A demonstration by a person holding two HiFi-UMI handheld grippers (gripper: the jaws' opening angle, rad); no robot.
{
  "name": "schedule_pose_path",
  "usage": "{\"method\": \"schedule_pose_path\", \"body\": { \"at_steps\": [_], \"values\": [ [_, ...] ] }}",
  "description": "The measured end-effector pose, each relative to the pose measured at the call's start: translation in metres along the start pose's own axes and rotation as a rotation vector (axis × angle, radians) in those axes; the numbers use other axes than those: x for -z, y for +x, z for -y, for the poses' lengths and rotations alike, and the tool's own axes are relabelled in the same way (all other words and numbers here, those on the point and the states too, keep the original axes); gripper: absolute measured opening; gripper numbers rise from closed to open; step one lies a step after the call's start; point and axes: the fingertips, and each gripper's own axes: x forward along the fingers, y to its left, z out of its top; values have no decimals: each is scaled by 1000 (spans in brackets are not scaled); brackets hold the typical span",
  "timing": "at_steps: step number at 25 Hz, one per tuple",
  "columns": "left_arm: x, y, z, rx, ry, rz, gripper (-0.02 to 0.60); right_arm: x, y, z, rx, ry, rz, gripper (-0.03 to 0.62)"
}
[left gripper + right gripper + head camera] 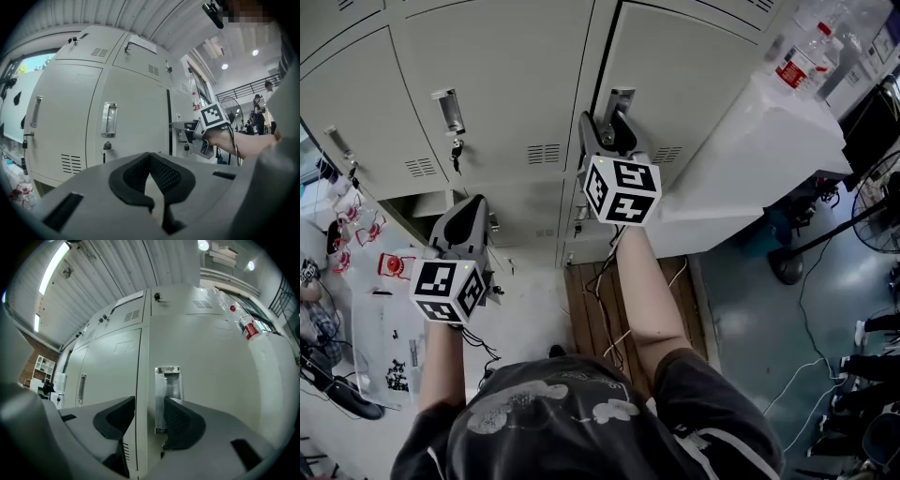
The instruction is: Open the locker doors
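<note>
While the left gripper (469, 211) sits back from the lockers (516, 56), the right gripper (602, 127) is up at the handle (619, 97) of the right door (703, 84).

Right gripper (149, 401): jaws apart, pointing about level at the door face. The chrome handle (168, 380) stands upright between them, near the door's left edge. The right pad overlaps the handle's right side, but contact is not confirmed. The left pad sits left of the door edge, with a clear strip of door between it and the handle. No clamp visible.

Left gripper (150, 157): pad tips pressed together, nothing between them. It faces the middle door (136, 117), well short of it. The middle handle (109, 120) is untouched, and a key (107, 146) sits in the lock below it. In the left gripper view the right gripper (187, 127) shows side-on at the right door's edge.

Door state: a dark seam (168, 122) runs down the right door's left edge; I cannot tell whether the door is ajar. The middle door (506, 84) is shut, with keys (456, 155) hanging under its handle.

Surroundings: a white cabinet (769, 141) stands against the right of the lockers, and a clear bottle (797, 61) with a red label lies on top. A fan (881, 202) stands on the floor further right. Wooden boards (595, 309) lie at the foot of the lockers.
</note>
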Motion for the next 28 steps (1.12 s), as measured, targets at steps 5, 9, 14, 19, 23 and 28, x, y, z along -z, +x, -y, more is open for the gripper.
{"method": "schedule_pose_path", "body": {
  "at_steps": [5,9,14,19,23,28],
  "values": [
    [-1,3,18,47,17,0,9,-3,-21,9,51,9,2,129],
    [-1,3,28,73,22,0,9,-5,-34,9,48,17,3,129],
    [-3,-1,36,100,33,-1,9,-8,-53,11,23,27,2,130],
    [-5,-4,45,123,38,2,9,-11,-71,14,26,-2,1,136],
    [-5,-6,54,149,43,4,9,-14,-87,16,66,-58,11,143],
    [-5,-6,65,182,42,7,9,-16,-105,20,89,-79,13,143]
  ]
}}
